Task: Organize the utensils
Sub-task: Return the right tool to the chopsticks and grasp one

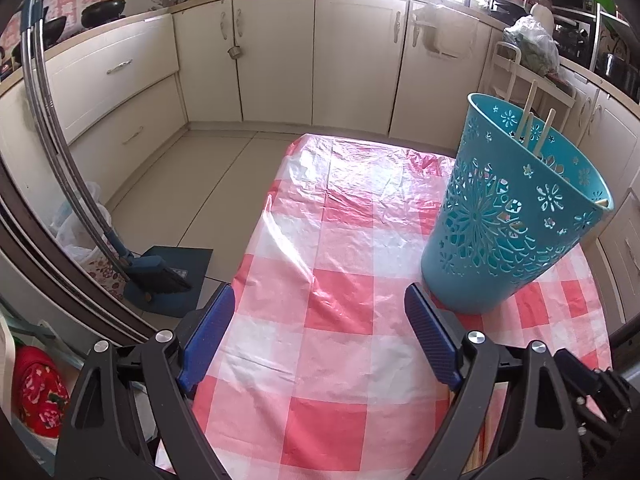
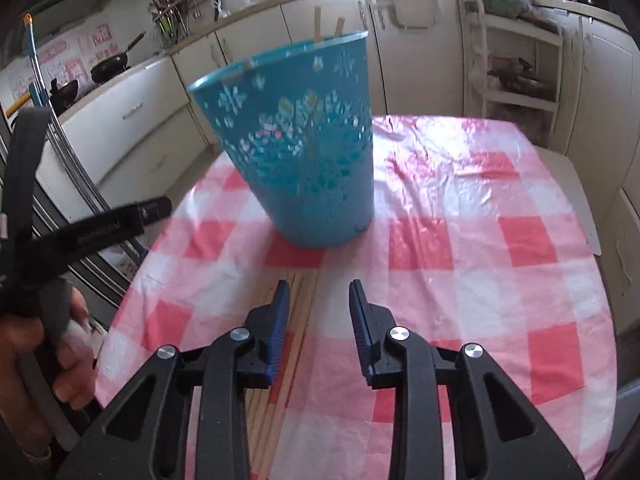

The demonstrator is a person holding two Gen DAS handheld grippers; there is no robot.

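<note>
A blue perforated plastic holder (image 1: 508,216) stands on the red-and-white checked tablecloth (image 1: 340,280), with a few wooden chopsticks (image 1: 528,112) sticking out of its top. My left gripper (image 1: 320,312) is open and empty, just left of the holder's base. In the right wrist view the holder (image 2: 304,152) stands ahead of my right gripper (image 2: 318,300), which is open and empty. Several wooden chopsticks (image 2: 296,320) lie on the cloth under its left finger. The left gripper's black body (image 2: 80,232) shows at the left, held by a hand.
Cream kitchen cabinets (image 1: 320,52) ring the room. A broom and dustpan (image 1: 160,272) lean at the left on the floor. A white shelf rack (image 2: 520,52) stands beyond the table's far right. The table edge (image 2: 132,280) falls away close at the left.
</note>
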